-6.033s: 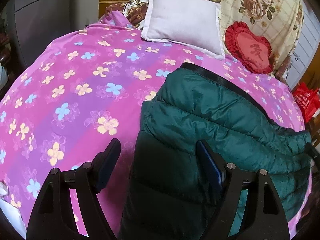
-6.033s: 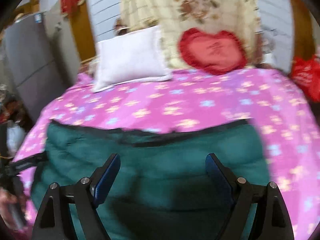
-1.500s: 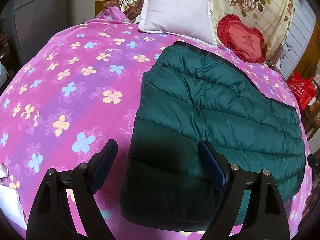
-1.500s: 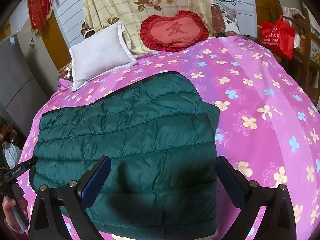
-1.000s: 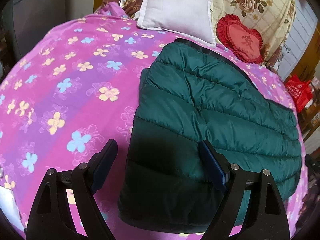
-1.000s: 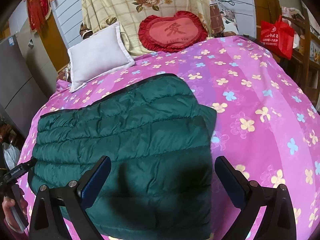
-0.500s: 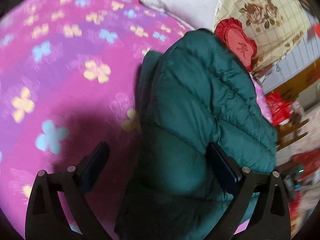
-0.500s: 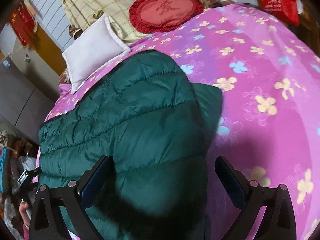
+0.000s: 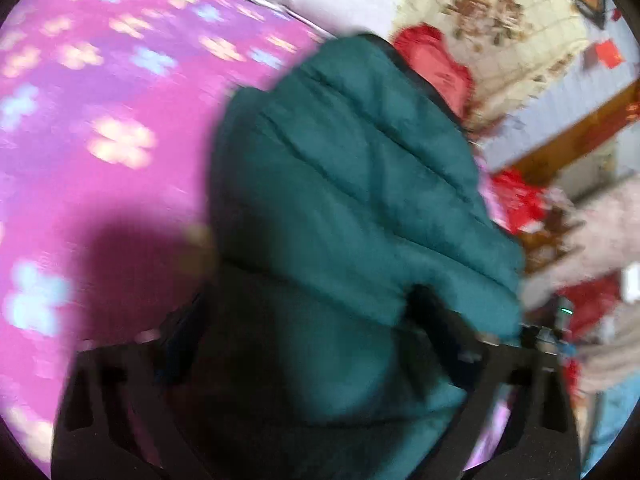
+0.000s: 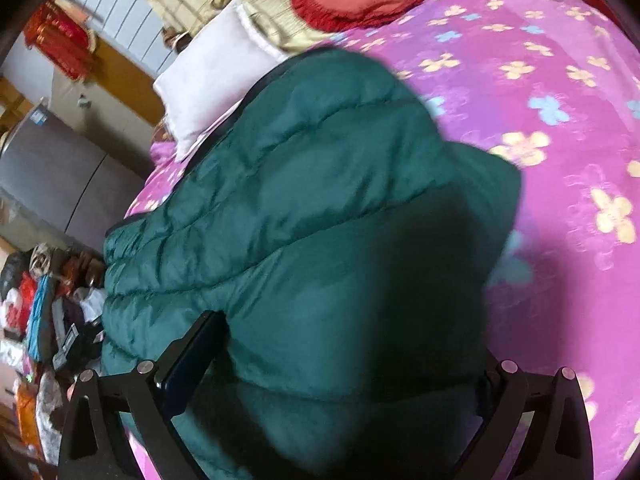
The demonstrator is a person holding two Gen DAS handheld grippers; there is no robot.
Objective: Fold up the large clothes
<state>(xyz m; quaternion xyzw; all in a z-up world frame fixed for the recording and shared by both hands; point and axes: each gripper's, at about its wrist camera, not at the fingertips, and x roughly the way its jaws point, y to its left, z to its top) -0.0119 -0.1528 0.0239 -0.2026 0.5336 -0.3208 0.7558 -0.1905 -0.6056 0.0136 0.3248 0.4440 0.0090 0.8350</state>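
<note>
Now closing in on the green padded jacket from its two near corners. Lies spread on the pink flowered bed, running long from the left gripper, bottom centre of the left view, across to the right gripper, bottom centre of the right view. Fills the gap between both pairs of fingers, set wide apart; on the left, just narrowed a little around the jacket's near edge. Cannot tell, through blur and shadow, whether either pair yet presses the padding. Stretches away toward the upper right in the left view, and toward the upper left and the white pillow in the right view. Judged to call for a pinch at each hand's own corner, then a carry toward the far hem.
</note>
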